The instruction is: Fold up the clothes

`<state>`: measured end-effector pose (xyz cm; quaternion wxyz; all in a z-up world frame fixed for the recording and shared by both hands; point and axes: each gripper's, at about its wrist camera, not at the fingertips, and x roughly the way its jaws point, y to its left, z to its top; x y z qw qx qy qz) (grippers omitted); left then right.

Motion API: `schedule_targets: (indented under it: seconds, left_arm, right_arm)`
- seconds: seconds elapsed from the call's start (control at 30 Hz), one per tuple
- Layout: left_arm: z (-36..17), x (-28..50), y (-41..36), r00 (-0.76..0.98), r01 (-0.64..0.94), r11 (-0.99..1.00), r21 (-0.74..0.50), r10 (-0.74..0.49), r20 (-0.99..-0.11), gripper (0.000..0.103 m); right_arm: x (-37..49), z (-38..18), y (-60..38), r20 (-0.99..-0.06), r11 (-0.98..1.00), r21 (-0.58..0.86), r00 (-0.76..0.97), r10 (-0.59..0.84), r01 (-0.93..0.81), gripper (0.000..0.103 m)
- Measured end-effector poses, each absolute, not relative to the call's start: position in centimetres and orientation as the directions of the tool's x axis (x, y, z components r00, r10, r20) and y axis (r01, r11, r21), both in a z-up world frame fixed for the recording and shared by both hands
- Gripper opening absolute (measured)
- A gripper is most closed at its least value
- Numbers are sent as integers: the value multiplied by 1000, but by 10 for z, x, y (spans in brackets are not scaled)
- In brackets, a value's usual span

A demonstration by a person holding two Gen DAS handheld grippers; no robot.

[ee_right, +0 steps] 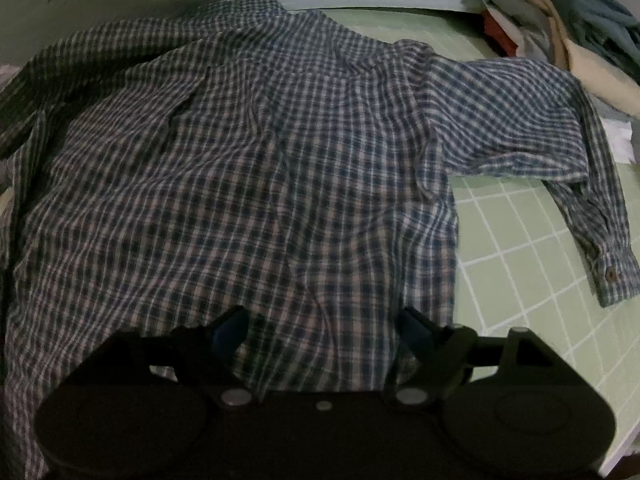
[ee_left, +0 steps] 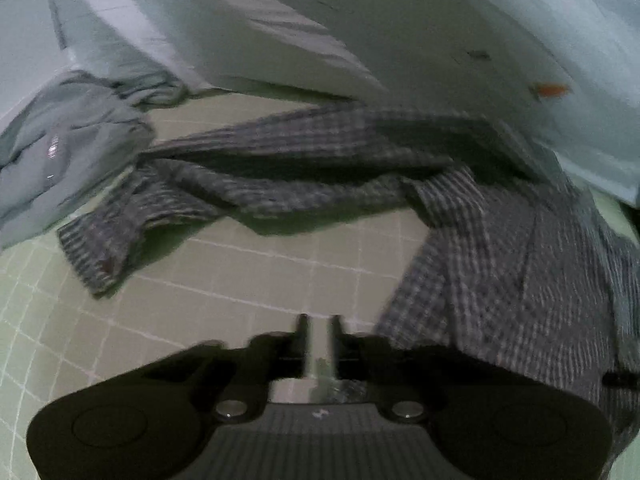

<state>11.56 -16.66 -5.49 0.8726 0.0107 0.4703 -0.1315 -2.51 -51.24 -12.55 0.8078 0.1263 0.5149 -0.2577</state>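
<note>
The checked shirt (ee_right: 248, 152) lies spread on the green grid mat (ee_right: 520, 240), its body mostly flat and wrinkled. One long sleeve (ee_right: 560, 140) is stretched out to the side and bends down toward its buttoned cuff (ee_right: 612, 276). In the left wrist view the other sleeve (ee_left: 280, 176) lies twisted across the mat, ending in a cuff (ee_left: 100, 256) near a grey garment (ee_left: 60, 152).

The right gripper (ee_right: 320, 320) is over the lower hem of the shirt with its fingers wide apart and nothing between them. The left gripper (ee_left: 319, 328) is above bare mat, just beside the shirt edge. Its fingers stand close with only a narrow gap; the picture is blurred, but I think they hold no cloth.

The shirt looks laid out for folding — no fold of body or sleeve can be seen. To fold it well, I judge that the twisted sleeve should be straightened, because a twist inside a fold makes a lump. A grip should take the cloth at the very edge, both layers together, and carry it low over the mat so the body does not slide. The sleeve then has to land along the side seam — parallel, not diagonal. A pile of other clothes (ee_right: 560, 20) lies near the far corner, so a lifted sleeve should stay away from it.
</note>
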Motion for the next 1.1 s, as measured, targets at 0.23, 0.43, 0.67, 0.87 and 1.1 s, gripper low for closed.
schedule_targets:
  seconds: [0.23, 0.43, 0.67, 0.87, 1.1]
  left_arm:
    - [-73, 99, -211, 416, 313, 931, -189, -314, -853, 57]
    - [-86, 86, -236, 351, 402, 895, -196, -348, -870, 34]
    - [-75, 82, -232, 337, 424, 870, -253, -410, -848, 32]
    - [-80, 80, -247, 304, 456, 857, -240, -403, -863, 42]
    - [-90, 84, -240, 327, 421, 876, -237, -390, -861, 1]
  right_arm:
    - [-30, -126, -516, -900, 821, -35, 340, -274, 569, 84]
    - [-33, -128, -520, -901, 813, -13, 345, -262, 583, 86]
    - [-35, -129, -521, -899, 810, -1, 355, -258, 587, 88]
    - [-33, -129, -521, -897, 809, 2, 358, -259, 588, 90]
    - [-35, -131, -521, -896, 812, 4, 362, -256, 583, 91]
